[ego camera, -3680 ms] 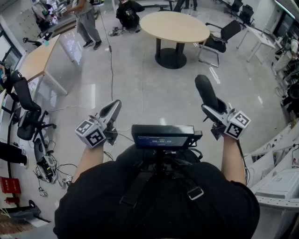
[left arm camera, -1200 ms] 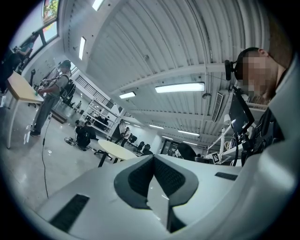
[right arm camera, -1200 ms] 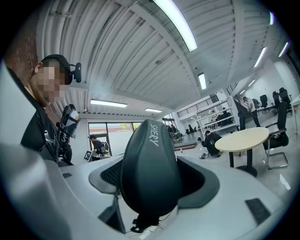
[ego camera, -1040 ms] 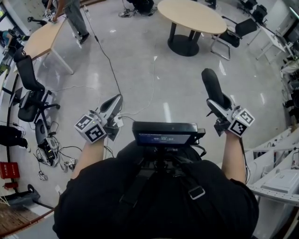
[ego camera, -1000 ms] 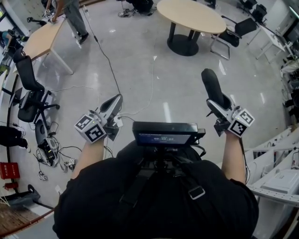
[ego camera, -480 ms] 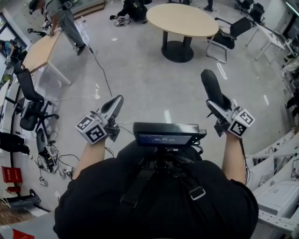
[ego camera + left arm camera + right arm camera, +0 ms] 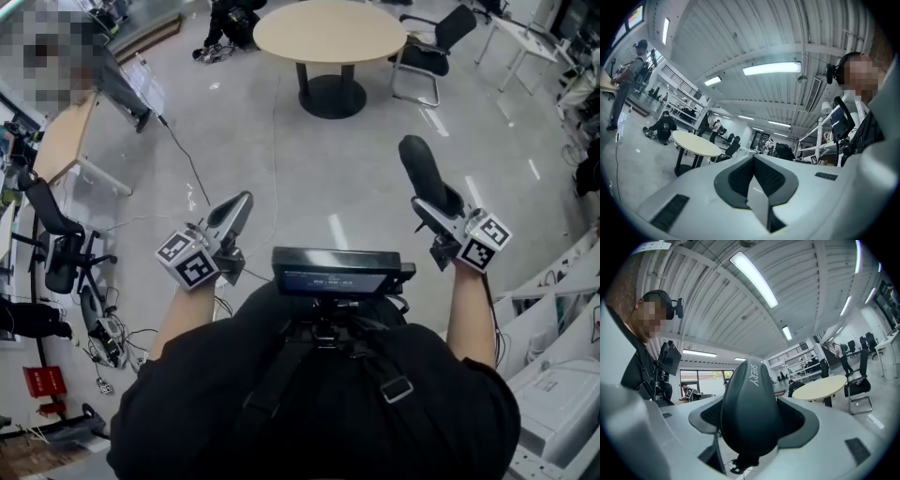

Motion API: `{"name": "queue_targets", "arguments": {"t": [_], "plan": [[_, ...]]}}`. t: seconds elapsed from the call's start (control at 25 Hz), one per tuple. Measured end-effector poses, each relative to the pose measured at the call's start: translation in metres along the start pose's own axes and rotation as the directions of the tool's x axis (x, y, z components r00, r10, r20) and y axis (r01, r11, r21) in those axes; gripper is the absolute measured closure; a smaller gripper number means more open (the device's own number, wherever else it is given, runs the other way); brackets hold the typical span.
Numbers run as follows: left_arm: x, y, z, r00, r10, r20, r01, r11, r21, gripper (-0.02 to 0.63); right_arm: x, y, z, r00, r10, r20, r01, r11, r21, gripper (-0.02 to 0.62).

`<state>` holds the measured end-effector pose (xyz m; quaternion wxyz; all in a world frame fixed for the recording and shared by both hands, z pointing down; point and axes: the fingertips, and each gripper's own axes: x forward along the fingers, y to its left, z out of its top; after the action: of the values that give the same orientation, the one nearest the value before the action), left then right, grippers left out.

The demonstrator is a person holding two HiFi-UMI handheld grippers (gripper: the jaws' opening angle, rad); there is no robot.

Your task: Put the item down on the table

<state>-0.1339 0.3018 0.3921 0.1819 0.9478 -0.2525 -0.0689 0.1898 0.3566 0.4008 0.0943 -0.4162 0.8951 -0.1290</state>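
Note:
A black, oblong, rounded item (image 7: 418, 172) with white lettering (image 7: 750, 414) stands up between the jaws of my right gripper (image 7: 431, 202), which is shut on it at the head view's right. The item fills the middle of the right gripper view, where my right gripper (image 7: 751, 433) clamps its lower half. My left gripper (image 7: 236, 206) is held level at the left, its jaws shut with nothing between them; the left gripper view shows my left gripper (image 7: 754, 167) with its pads meeting. A round beige table (image 7: 330, 29) stands ahead across the floor, also in the left gripper view as the round table (image 7: 696, 143) and in the right gripper view as the round table (image 7: 819, 386).
A black chair (image 7: 424, 58) stands right of the table. A cable (image 7: 184, 155) trails over the grey floor. A long desk (image 7: 58, 142) and office chairs (image 7: 54, 242) line the left side, with a person (image 7: 120, 80) near them. White shelving (image 7: 553, 309) is at the right.
The round table has drifted leftward and sits nearer in the head view as the person walks on. Both grippers keep the same pose, the right one still shut on the black item.

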Motion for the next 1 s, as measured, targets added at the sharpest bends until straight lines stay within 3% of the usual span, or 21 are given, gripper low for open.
{"name": "queue_targets", "arguments": {"t": [0.44,0.72,1.0], "plan": [[0.074,0.06,0.004,0.986,-0.164,-0.019,0.163,0.985,-0.053,0.606,0.02,-0.039,0.006,0.989,-0.147,-0.005,0.147,0.989,-0.028,0.261],[0.093,0.16,0.063,0.973,-0.232,-0.021,0.231,0.972,-0.034,0.606,0.121,-0.052,0.039,0.978,-0.207,0.026,0.208,0.976,-0.063,0.261],[0.095,0.246,0.112,0.974,-0.226,-0.019,0.226,0.974,-0.027,0.606,0.209,-0.069,0.049,0.976,-0.216,0.023,0.217,0.975,-0.055,0.261]]}}
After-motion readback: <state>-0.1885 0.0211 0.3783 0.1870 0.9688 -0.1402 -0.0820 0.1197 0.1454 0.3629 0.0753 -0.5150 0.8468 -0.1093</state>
